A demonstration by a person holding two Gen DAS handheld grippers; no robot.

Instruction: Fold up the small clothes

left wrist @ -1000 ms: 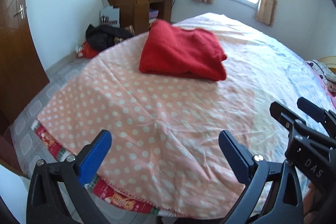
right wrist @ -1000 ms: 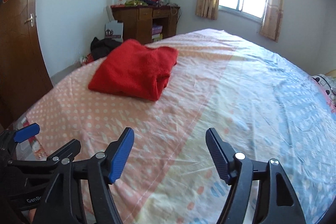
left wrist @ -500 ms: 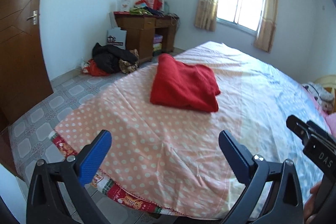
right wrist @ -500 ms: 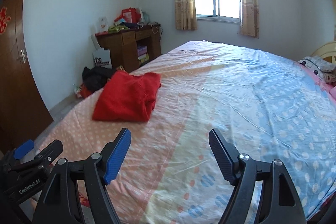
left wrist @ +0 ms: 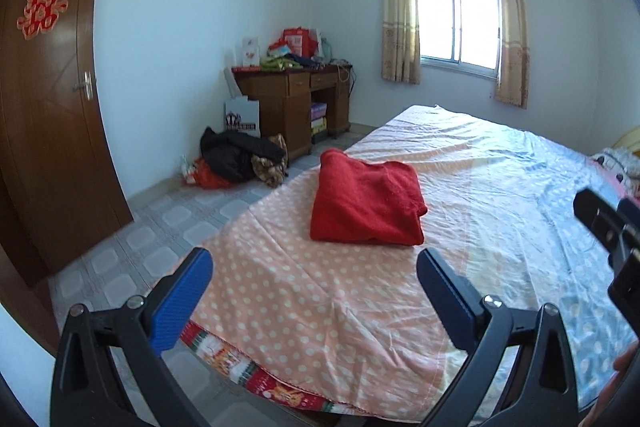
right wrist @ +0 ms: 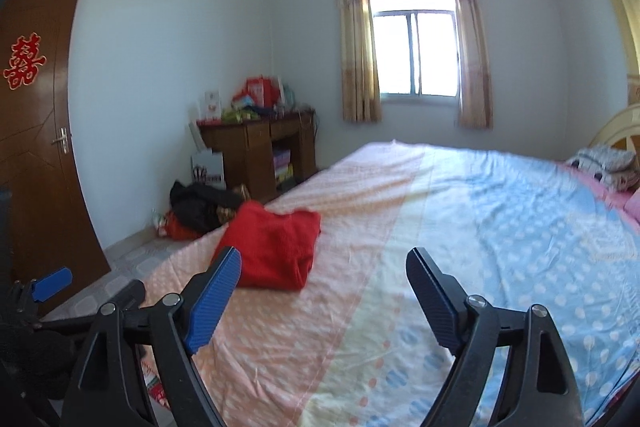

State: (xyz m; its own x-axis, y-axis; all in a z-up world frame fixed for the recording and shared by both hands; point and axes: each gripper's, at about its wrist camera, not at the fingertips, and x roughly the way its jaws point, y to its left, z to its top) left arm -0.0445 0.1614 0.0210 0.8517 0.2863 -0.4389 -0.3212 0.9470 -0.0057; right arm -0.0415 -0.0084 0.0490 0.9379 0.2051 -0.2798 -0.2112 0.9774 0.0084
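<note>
Both grippers are released and empty. Left gripper [left wrist: 314, 277]: jaws spread wide, nothing between them, held above the near edge of the bed [left wrist: 500, 163]. Right gripper [right wrist: 324, 273]: jaws opening, nothing between them, held above the middle of the near edge.

Scene, largest to smallest:

1. Bed. It fills the lower half of both views. The sheet is pink with white dots on the door side and blue on the far side, with shallow wrinkles throughout.
2. Door [left wrist: 48, 115]. Brown, closed, on the left wall, with a red paper cutting on it.
3. Window [right wrist: 416, 53]. Curtained, on the far wall.
4. Desk [left wrist: 292, 99]. Wooden, in the corner, its top crowded with items.
5. Dark pile of clothing [left wrist: 236, 157]. On the tiled floor between the desk and the bed.
6. Red garment [left wrist: 366, 203]. Lies on the pink part of the sheet, near the door-side edge, ahead of both grippers and apart from them. It appears already folded into a compact, thick bundle.

Judged hazards from this position:

- The bundle sits near the bed's side edge. A push or a one-sided grasp could slide it off onto the floor.
- The knit is thick and soft. Pinching only the top layer would likely peel the fold open.
- The sheet is loose. Jaws closed too low could catch the sheet along with the garment and drag it.
- The grippers are close beside each other; a converging reach could make them collide.
</note>
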